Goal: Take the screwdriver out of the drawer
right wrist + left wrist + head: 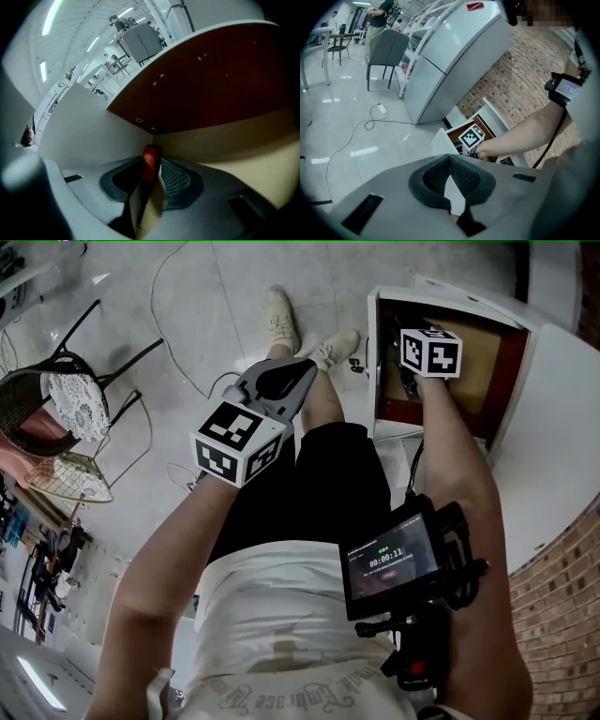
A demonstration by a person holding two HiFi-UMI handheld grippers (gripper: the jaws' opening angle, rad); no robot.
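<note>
Pale floor tiles (187, 324) are lying below us. Our right gripper (153, 159) is sitting inside the open drawer (506, 343), pinching the screwdriver (147, 174). Its red handle is pointing toward the drawer's back corner, and its shaft is running back between the jaws. Our left gripper (450, 159) is hanging over the floor, tips pressed together on nothing.

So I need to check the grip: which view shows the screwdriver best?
The right gripper view: the red-handled screwdriver stands between the tongs of the right gripper. In the head view that gripper's marker cube covers it inside the drawer. The left gripper view shows only the cube at the drawer.
</note>
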